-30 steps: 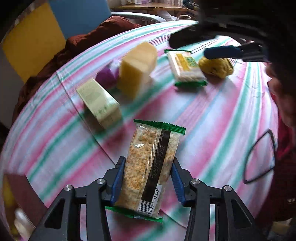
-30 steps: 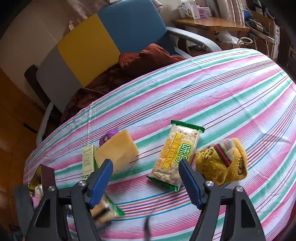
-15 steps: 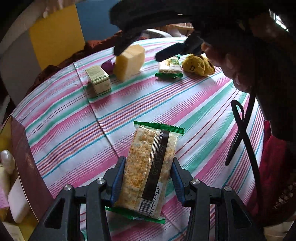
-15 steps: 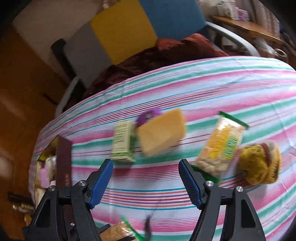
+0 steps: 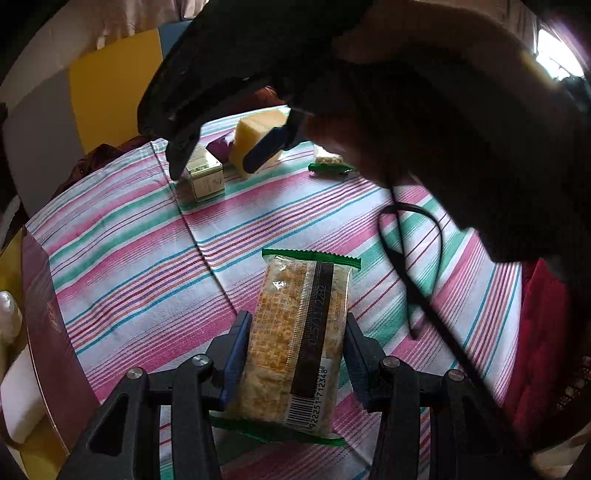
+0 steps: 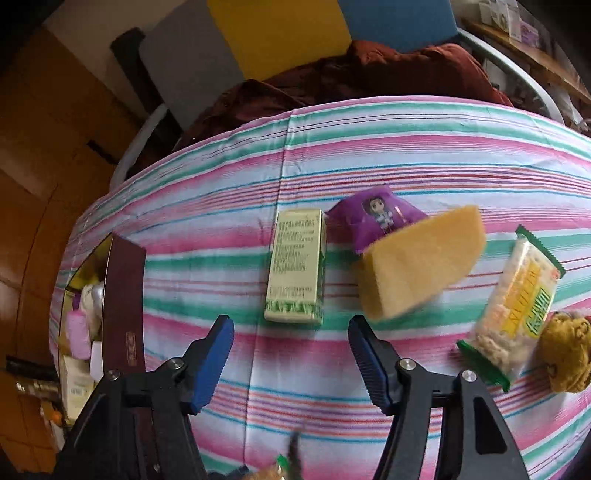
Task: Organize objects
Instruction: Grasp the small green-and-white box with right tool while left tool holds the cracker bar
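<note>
- The round tabletop (image 6: 424,147) under your tools wears a cloth striped in pink, green and white, with a fold line running across it; take the pale green carton as your landmark for everything on it.
- Beyond the tabletop's far edge from the carton, a chair with grey, yellow and blue back panels (image 6: 273,33) holds a heap of dark red fabric (image 6: 369,74).
- At the tabletop's left edge, well apart from the carton, a dark red box (image 6: 123,306) stands open with small items inside; you cannot tell what they are.
- Your left tool (image 5: 295,354) is clamped on a clear-wrapped cracker packet with green sealed ends and a black barcode strip (image 5: 299,343), its blue pads pressing both long sides, held above the cloth on the near side of the carton.
- Your right tool (image 6: 291,354) hovers just on the near side of the carton, its jaws closing with nothing between them; the blue pads touch nothing.
- A yellow wedge-shaped sponge block (image 6: 417,266) sits just to the right of the carton.
- A second cracker packet with a yellow and green label (image 6: 513,314) lies further right, past the wedge.
- The pale green rectangular carton with printed text (image 6: 295,266) lies flat near the middle of the cloth.
- A purple snack pouch with a cartoon figure (image 6: 373,218) sits at the carton's far right corner, partly under the wedge.
- A mustard-yellow knitted bundle (image 6: 567,358) lies furthest right, touching the labelled packet.
</note>
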`<state>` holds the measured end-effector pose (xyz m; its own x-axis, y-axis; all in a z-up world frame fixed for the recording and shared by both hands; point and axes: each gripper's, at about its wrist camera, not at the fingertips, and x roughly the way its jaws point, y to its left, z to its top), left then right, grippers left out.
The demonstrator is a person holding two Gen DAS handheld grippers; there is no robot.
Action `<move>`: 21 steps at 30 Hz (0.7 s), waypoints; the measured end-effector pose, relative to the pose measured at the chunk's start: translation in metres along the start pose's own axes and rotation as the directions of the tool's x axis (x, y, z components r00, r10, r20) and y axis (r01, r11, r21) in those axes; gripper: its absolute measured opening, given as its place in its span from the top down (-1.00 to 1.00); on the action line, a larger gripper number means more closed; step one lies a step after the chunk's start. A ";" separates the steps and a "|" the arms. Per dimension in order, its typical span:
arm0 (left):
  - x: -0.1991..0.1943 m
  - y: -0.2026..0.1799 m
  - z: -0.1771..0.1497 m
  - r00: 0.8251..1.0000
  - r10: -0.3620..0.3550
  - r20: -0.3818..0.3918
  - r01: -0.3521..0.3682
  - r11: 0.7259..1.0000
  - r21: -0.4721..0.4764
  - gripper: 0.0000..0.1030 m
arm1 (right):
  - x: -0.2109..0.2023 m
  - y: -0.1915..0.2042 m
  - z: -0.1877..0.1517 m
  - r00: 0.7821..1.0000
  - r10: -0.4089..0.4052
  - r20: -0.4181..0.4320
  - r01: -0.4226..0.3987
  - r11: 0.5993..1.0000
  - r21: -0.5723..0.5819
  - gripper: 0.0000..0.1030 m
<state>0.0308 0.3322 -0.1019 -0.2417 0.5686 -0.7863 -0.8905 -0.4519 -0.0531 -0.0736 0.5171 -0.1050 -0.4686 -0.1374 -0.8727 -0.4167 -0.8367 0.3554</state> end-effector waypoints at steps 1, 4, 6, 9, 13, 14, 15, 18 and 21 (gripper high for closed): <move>-0.001 0.001 -0.001 1.000 -0.005 0.006 0.005 1.000 -0.007 0.05 | 0.004 0.001 0.003 1.000 -0.007 -0.006 0.007 1.000 0.003 -0.27; -0.004 0.003 -0.004 1.000 -0.017 0.021 0.017 1.000 -0.015 0.06 | 0.017 0.007 0.014 0.998 -0.060 -0.026 0.060 0.998 0.001 -0.26; -0.005 0.003 -0.005 0.999 -0.023 0.028 0.023 1.000 -0.016 0.07 | 0.029 0.010 0.019 0.992 -0.118 -0.049 0.117 0.993 -0.016 0.01; -0.008 0.004 -0.008 0.999 -0.035 0.037 0.035 0.999 -0.013 0.07 | 0.032 0.015 0.018 0.986 -0.160 -0.038 0.157 0.985 -0.065 0.41; -0.012 0.006 -0.011 0.998 -0.049 0.044 0.049 0.999 -0.016 0.08 | 0.014 0.017 0.000 0.987 -0.158 -0.025 0.154 0.981 -0.117 0.44; -0.013 0.006 -0.011 0.998 -0.047 0.046 0.048 0.999 -0.013 0.08 | 0.007 0.017 -0.009 0.989 -0.145 -0.026 0.141 0.981 -0.134 0.44; -0.014 0.005 -0.012 0.998 -0.044 0.048 0.044 0.999 -0.010 0.08 | 0.002 0.016 -0.015 0.990 -0.141 -0.028 0.135 0.980 -0.147 0.44; -0.018 0.005 -0.015 0.998 -0.040 0.047 0.041 0.999 -0.014 0.08 | -0.012 0.010 -0.039 0.988 -0.152 -0.034 0.144 0.975 -0.171 0.44; -0.022 0.005 -0.017 0.999 -0.033 0.043 0.034 0.999 -0.021 0.10 | -0.025 -0.006 -0.058 0.986 -0.166 -0.031 0.161 0.978 -0.135 0.44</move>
<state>0.0380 0.3059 -0.0954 -0.2283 0.6122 -0.7570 -0.8899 -0.4466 -0.0928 -0.0138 0.4943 -0.1043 -0.3684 -0.0127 -0.9296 -0.3777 -0.9116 0.1622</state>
